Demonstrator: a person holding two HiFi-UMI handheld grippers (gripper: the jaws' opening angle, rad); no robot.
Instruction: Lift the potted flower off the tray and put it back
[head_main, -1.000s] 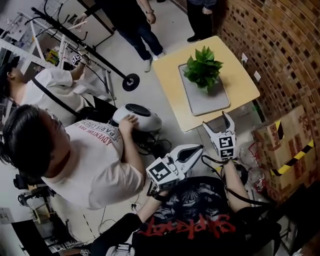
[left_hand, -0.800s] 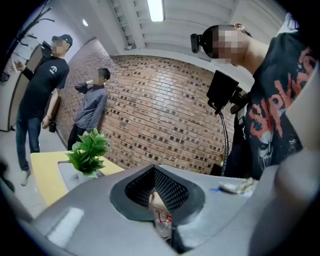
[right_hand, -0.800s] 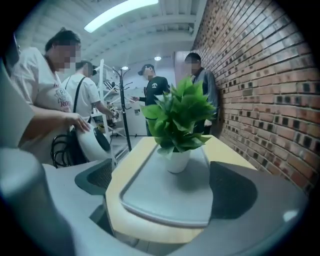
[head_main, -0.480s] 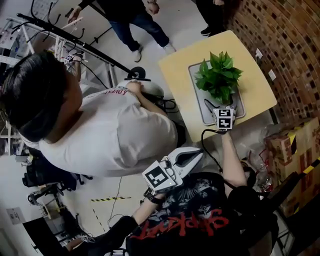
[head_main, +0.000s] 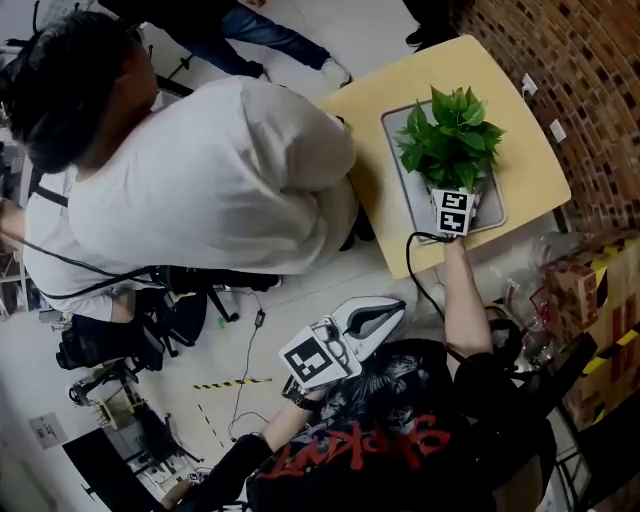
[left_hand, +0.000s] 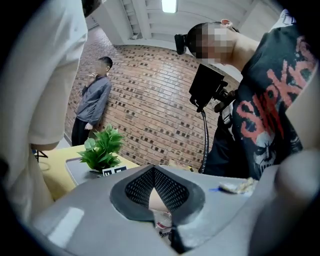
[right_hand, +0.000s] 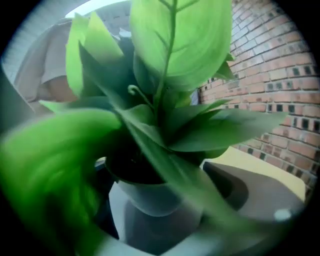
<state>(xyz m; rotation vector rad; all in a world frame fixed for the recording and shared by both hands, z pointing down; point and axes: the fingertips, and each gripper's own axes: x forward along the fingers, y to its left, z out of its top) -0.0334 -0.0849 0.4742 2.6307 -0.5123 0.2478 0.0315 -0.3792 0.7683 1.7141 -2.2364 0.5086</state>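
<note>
Head view: the potted plant (head_main: 452, 140) stands on the grey tray (head_main: 405, 195) on the yellow table (head_main: 530, 165). Your right gripper (head_main: 455, 195) reaches in under its leaves, and your left gripper (head_main: 398, 305) is held back by your body.

Left gripper view: your jaws are together, with nothing between them.

Right gripper view: your jaws stand wide and have just eased inward a little. The white pot (right_hand: 145, 192) sits between them, and there is a gap at the one pad that shows.

Right gripper (right_hand: 159, 186): jaws wide, have just been closing slightly. Pale grey round pot (right_hand: 142, 197) with dark soil sits between them. Pad at 4 o'clock is clear of it; the other is hidden behind a blurred leaf. Broad green leaves (right_hand: 175, 50) fill 9 to 3. Red brick wall (right_hand: 280, 60) at 2, yellow tabletop (right_hand: 270, 167) at 4.
</note>
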